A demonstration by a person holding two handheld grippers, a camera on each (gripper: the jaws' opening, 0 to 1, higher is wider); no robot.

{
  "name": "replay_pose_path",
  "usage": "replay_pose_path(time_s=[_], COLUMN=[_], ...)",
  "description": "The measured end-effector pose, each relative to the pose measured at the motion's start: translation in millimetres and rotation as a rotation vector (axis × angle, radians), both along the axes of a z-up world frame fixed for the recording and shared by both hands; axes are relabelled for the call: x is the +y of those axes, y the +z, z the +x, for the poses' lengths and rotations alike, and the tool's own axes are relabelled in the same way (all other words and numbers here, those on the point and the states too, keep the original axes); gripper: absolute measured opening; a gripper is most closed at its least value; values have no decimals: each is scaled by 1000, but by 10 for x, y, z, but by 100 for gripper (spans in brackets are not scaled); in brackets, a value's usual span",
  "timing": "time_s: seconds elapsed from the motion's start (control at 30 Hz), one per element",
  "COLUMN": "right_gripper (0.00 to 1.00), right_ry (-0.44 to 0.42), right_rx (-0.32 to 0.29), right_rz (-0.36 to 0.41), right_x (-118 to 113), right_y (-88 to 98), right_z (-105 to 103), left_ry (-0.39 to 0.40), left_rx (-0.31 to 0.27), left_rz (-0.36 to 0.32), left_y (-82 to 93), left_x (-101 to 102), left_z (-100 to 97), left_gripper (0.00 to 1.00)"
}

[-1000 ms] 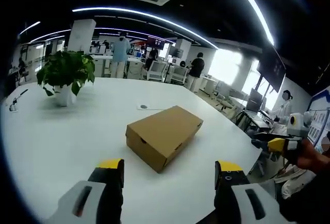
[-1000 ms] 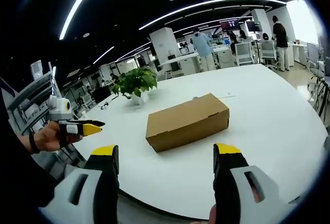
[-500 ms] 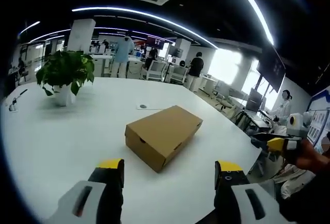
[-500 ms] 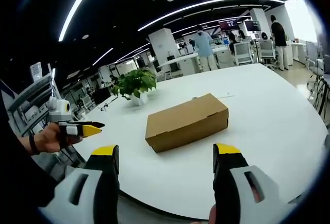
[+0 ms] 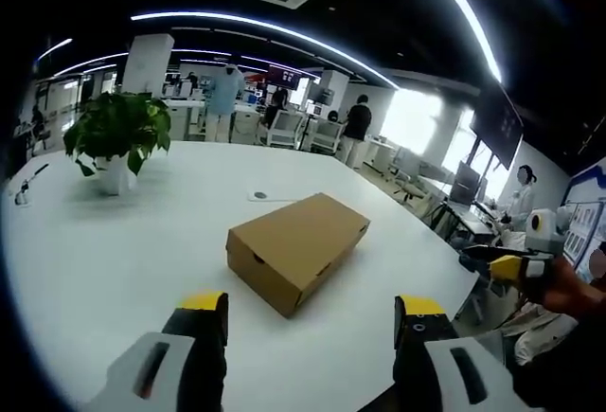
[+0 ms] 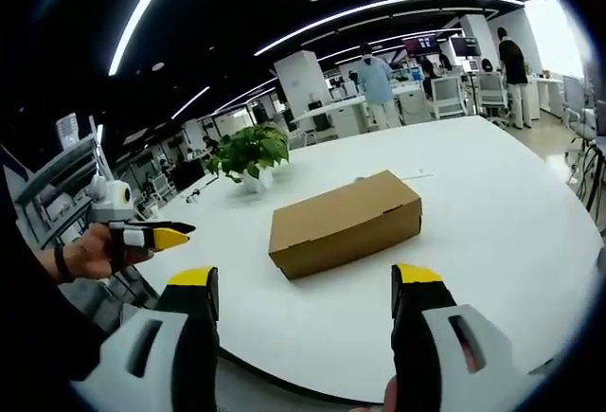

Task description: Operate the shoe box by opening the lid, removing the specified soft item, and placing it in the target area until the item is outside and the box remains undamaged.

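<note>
Two grippers, both released: left gripper (image 5: 311, 313) with yellow-tipped jaws spread wide at the bottom of the left gripper view, right gripper (image 6: 306, 284) likewise spread at the bottom of the right gripper view, nothing between either pair. Also seen side-on, held in a hand (image 6: 80, 253) at left centre of the right gripper view, and at the right edge of the left gripper view. Just beyond the jaws, white table (image 5: 114, 260) filling the lower half of both views. Shoe box (image 5: 296, 249), brown cardboard, lid shut, flat on the table at centre frame in the left gripper view, slightly right of centre in the right gripper view; well apart from both grippers. Small flat white item (image 5: 269, 196) just behind the box. Farther back, potted plant (image 5: 116, 134) at upper left. Beyond the table, office desks and standing people (image 5: 222, 99) under ceiling light strips.
</note>
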State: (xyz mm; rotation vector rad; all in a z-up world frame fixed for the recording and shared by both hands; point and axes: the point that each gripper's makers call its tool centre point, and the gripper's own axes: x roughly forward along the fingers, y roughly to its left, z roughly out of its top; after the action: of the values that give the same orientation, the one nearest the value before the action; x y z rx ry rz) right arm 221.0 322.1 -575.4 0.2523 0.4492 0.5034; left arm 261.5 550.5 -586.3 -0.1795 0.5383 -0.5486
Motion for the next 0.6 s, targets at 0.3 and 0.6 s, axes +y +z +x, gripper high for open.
replay_pose_path(time_s=[0.3,0.6], right_gripper=[70,70], right_ry=[1,14], right_rx=[-1,8], right_rz=[5,3], right_x=[12,44], right_y=[5,-23], right_z=[2,6], left_ry=[-5,-2], left_rx=[0,5], left_rz=[1,-2], left_y=[8,-13], left_x=[-11,-14], left_z=[8,-7], left_gripper=[73,73])
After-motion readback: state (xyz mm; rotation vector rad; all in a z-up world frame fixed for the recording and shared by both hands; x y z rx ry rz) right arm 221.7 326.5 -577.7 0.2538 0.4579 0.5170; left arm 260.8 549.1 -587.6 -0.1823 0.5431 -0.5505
